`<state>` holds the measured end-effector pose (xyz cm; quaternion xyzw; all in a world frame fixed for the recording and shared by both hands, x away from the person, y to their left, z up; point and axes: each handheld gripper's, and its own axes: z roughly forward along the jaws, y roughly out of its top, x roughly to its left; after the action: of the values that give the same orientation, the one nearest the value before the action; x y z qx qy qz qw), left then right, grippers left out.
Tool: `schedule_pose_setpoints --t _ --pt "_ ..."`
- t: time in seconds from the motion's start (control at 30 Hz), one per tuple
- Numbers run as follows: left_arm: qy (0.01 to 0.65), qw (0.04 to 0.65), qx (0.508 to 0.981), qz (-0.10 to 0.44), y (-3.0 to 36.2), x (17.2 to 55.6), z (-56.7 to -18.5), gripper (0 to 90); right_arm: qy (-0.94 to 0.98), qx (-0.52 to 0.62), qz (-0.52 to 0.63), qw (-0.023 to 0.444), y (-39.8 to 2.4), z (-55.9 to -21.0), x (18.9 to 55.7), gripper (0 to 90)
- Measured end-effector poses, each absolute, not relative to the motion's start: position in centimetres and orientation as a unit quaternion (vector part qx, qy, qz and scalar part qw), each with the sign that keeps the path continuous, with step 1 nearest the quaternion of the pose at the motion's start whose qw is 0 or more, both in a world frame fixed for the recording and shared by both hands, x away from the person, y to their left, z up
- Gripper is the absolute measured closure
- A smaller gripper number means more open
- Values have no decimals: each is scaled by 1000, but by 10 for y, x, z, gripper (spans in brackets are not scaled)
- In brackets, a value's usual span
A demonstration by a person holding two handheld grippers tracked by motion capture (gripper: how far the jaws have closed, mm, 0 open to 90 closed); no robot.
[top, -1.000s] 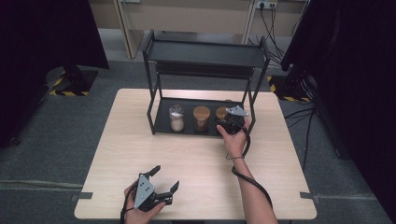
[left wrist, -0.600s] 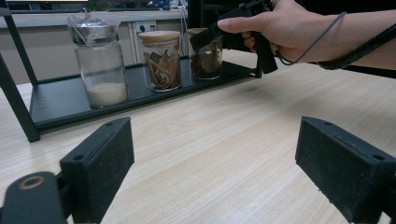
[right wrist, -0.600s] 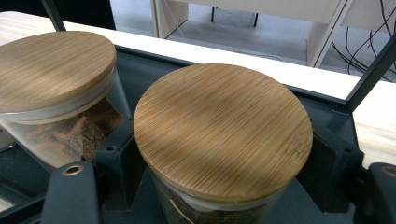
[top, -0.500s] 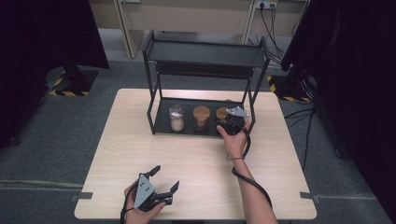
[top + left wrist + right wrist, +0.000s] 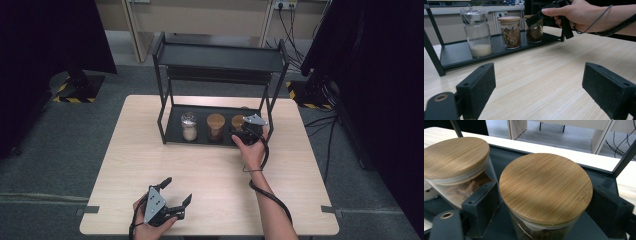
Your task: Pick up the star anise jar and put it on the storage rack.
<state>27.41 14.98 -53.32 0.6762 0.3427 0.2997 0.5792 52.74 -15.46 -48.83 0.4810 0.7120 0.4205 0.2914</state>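
Right gripper [image 5: 544,202] jaws just opened — wooden-lidded jar [image 5: 546,187] stands between them, unpressed; left gripper [image 5: 544,92] wide open, empty

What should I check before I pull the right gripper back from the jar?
1. Right gripper: jaws have just been opening, one on each side of the jar: ok.
2. Jar upright on the shelf: ok.
3. Lid seated flat: ok.
4. Gap between the jaw and the middle jar: cannot tell, they are very close.
5. Left gripper open, near the table's front edge, away from the rack: ok.
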Motion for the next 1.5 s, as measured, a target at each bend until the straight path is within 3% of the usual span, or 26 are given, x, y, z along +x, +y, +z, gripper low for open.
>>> schedule_pose_setpoints --t 0.57,1.5 --pt "342 579 677 300 150 274 -533 111 712 484 424 282 -156 -486 524 73" --pt "342 579 677 300 150 274 -533 111 714 484 423 277 -156 -485 523 51"
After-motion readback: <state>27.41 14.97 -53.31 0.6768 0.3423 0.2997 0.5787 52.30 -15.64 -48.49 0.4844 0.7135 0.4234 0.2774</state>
